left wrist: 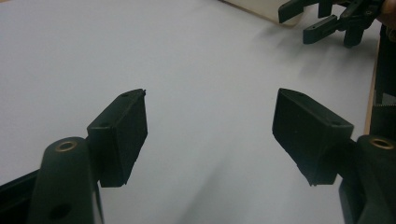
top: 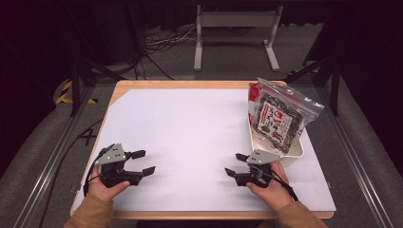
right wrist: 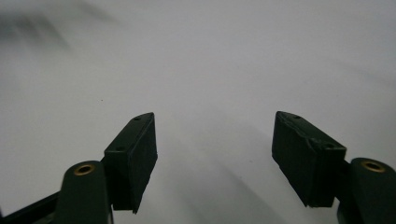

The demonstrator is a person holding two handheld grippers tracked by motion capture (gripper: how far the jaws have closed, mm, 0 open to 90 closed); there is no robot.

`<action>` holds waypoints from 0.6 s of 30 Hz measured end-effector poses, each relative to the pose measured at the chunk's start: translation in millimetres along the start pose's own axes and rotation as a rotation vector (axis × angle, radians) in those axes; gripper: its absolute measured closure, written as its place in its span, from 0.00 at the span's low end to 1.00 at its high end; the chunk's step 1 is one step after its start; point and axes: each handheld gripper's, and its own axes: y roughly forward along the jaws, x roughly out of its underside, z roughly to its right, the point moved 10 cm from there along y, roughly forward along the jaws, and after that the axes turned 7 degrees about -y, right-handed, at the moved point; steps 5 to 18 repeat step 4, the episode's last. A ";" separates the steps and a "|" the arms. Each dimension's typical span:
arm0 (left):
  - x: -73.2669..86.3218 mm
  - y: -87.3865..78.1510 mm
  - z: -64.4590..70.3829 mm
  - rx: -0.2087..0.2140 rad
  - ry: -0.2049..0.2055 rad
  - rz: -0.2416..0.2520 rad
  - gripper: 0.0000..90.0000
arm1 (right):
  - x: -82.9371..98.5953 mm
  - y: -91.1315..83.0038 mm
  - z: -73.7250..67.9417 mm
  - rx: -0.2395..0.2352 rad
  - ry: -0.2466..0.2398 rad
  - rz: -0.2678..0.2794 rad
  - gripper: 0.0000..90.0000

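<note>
- As both hands sit at the near edge of the table (top: 142,85), the left gripper (top: 143,162) and right gripper (top: 236,164) rest low over the white sheet (top: 190,128), jaws pointing inward toward each other.
- Left gripper: jaws spread wide, nothing between them; in its own view, bare sheet shows in the gap.
- Right gripper: jaws likewise apart and empty; its own view is somewhat blurred, so surface detail there is uncertain.
- Just beyond the right gripper: a white tray (top: 295,151) at the sheet's right side, near that gripper but apart from it.
- In the tray: a clear zip bag (top: 278,116) holding dark printed packets, propped upright and leaning, its top edge rising above the tray rim.
- Beyond the table: a grey frame (top: 235,28) on the floor.
</note>
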 end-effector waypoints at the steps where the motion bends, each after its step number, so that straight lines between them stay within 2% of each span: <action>1: 0.2 0.0 0.0 -0.001 0.000 -0.002 0.30 | 0.0 -0.3 -0.1 0.000 -0.001 0.001 0.35; 18: 0.9 0.8 -0.4 -0.004 -0.004 -0.006 0.30 | -0.9 -1.6 -0.1 -0.002 -0.003 0.010 0.34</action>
